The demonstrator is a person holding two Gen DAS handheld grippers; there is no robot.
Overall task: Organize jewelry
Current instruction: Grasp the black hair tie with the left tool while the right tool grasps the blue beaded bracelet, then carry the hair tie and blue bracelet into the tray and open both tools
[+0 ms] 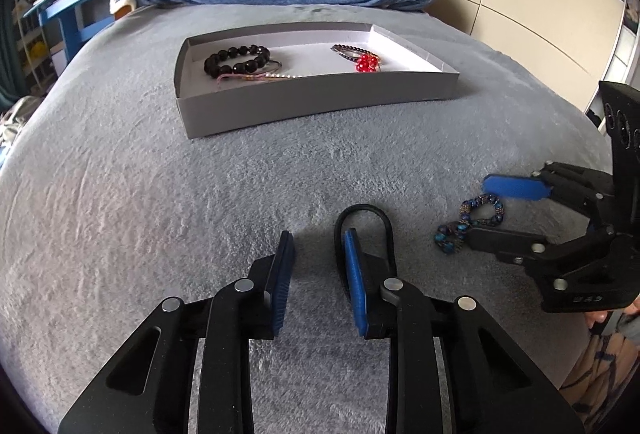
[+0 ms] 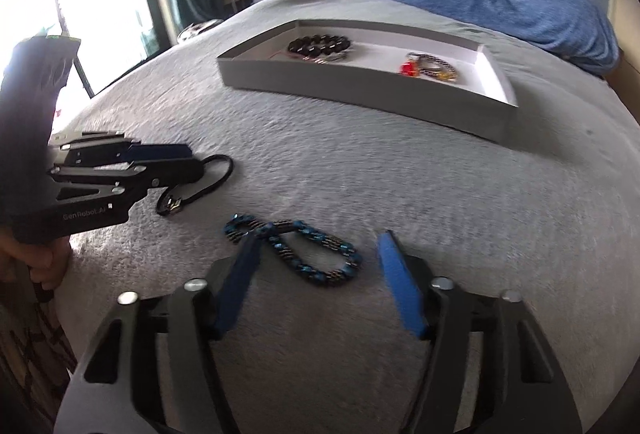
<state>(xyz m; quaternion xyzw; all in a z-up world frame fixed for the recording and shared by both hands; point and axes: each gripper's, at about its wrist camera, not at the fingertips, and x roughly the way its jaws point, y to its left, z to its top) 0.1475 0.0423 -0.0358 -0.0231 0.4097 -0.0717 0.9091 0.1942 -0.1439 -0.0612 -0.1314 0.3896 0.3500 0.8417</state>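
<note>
Step in hand, as I judge it: pickup of the last loose pieces for the shallow grey cardboard tray (image 1: 312, 102), which sits further up the grey fleece-covered bed (image 1: 140, 194).

Already in the tray: black round-bead bracelet (image 1: 236, 61), red faceted-bead piece (image 1: 366, 63).

Right claw (image 2: 316, 276): jaws spread wide, straddling the blue-and-black beaded bracelet twisted into a figure eight (image 2: 296, 250); left blue finger touches or overlaps one loop, nothing gripped.

Left claw (image 1: 318, 280): jaws apart, empty. The black cord loop bracelet (image 1: 362, 218) lies around its right finger rather than between the two.

Next call: right closes on the bead strand and lifts; left must shift sideways to bracket the cord.

Writing: "GenRobot.AI" on the left claw's body, right wrist view.
</note>
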